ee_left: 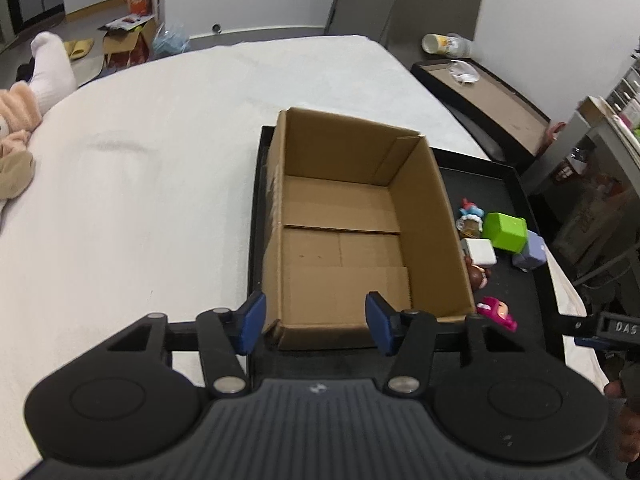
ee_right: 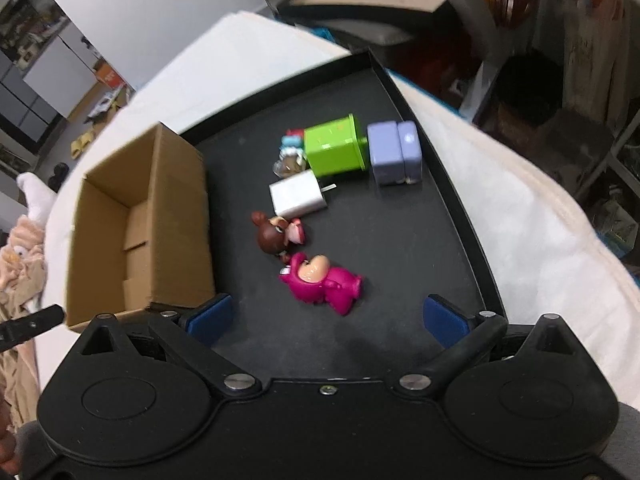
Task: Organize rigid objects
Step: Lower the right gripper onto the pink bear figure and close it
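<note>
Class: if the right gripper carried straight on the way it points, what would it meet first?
Most likely the pink figure lying on the black tray, ahead of the open right gripper; depth is uncertain.

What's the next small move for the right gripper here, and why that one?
Probably lower the right gripper onto the pink figure and close. Its jaws are open with nothing between them, the figure lies on its side on the black tray just ahead of the fingertips, nearest of the loose items, and the cardboard box beside it looks empty.
</note>
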`<state>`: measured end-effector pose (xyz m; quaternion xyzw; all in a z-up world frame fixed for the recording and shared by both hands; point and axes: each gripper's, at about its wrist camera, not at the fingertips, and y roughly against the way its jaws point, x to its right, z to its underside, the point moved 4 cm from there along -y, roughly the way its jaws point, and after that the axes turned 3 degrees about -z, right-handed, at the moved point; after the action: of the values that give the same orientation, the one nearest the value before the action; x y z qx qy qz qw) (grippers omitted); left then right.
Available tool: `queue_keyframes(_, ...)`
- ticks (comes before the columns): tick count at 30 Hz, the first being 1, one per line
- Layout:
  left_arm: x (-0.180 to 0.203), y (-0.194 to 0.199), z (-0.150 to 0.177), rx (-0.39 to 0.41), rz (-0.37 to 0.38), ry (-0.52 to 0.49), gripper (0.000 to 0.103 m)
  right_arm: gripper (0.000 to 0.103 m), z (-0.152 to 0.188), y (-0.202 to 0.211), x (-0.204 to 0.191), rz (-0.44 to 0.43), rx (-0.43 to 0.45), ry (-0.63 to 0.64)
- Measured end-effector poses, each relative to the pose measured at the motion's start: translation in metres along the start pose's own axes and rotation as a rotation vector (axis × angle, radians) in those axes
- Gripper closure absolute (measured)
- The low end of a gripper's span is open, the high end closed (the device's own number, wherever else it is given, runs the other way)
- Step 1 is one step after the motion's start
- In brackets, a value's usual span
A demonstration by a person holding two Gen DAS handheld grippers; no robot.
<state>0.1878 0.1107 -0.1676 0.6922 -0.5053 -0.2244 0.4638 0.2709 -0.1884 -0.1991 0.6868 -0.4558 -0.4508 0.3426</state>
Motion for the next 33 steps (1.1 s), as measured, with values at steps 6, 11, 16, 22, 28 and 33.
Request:
queue_keyframes(6, -0.002, -0.018, -0.001, -0.034, -0.017, -0.001, 0.052, 0.0, -0.003, -0.025, 0.005, 0.009, -0.049, -0.07)
queue_keyframes(11, -0.005, -0.033, -0.002, -0.063, -0.031, -0.003, 0.062, 0.0, -0.007, -0.04, 0.003, 0.017, -0.062, -0.091)
queue_keyframes(16, -0.005, -0.039, -0.002, -0.074, -0.03, -0.012, 0.069, 0.0, -0.012, -0.056, -0.001, 0.072, -0.056, -0.063)
queue_keyframes(22, -0.009, -0.043, 0.001, -0.064, -0.036, -0.011, 0.076, 0.0, -0.013, -0.075, -0.004, 0.125, -0.073, -0.085)
queue_keyframes(28, -0.016, -0.042, 0.005, -0.048, 0.0, 0.017, 0.081, 0.035, -0.006, -0.088, -0.012, 0.122, -0.071, -0.024)
queue_keyframes(33, -0.018, -0.031, 0.01, -0.01, 0.035, 0.01, 0.087, 0.036, -0.003, -0.073, -0.016, 0.115, -0.047, -0.007)
